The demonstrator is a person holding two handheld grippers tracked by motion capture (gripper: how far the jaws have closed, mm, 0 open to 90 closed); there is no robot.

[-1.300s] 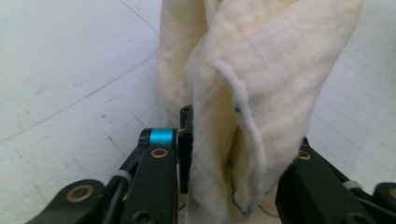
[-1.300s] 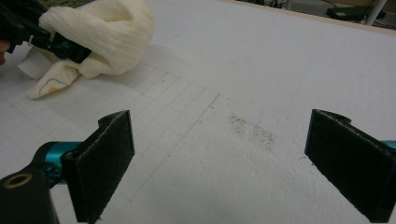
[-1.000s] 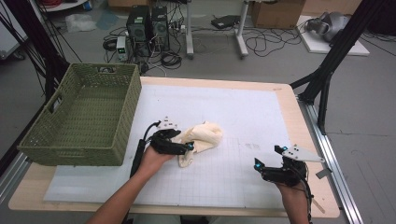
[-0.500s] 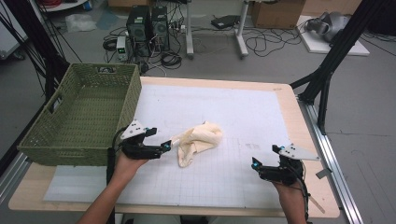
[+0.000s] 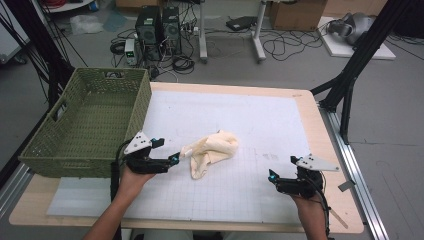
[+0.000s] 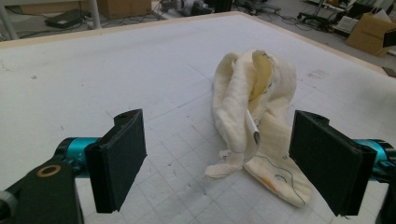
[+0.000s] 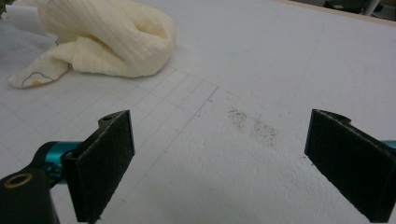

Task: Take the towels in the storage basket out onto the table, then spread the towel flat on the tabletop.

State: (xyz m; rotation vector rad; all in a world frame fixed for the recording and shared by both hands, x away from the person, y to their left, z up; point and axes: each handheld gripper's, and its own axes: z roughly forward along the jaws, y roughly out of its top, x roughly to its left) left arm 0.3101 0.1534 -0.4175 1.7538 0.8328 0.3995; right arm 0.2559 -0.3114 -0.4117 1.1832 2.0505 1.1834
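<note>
the cream cloth (image 5: 211, 151) lies crumpled mid-mat, at one o'clock from your left gripper (image 5: 171, 159), just beyond its tips and untouched. its jaws have just been opening and stand wide, nothing between them. your right gripper (image 5: 272, 176), at five o'clock from the cloth, gapes empty. the green basket (image 5: 85, 125) sits at nine o'clock.
</note>
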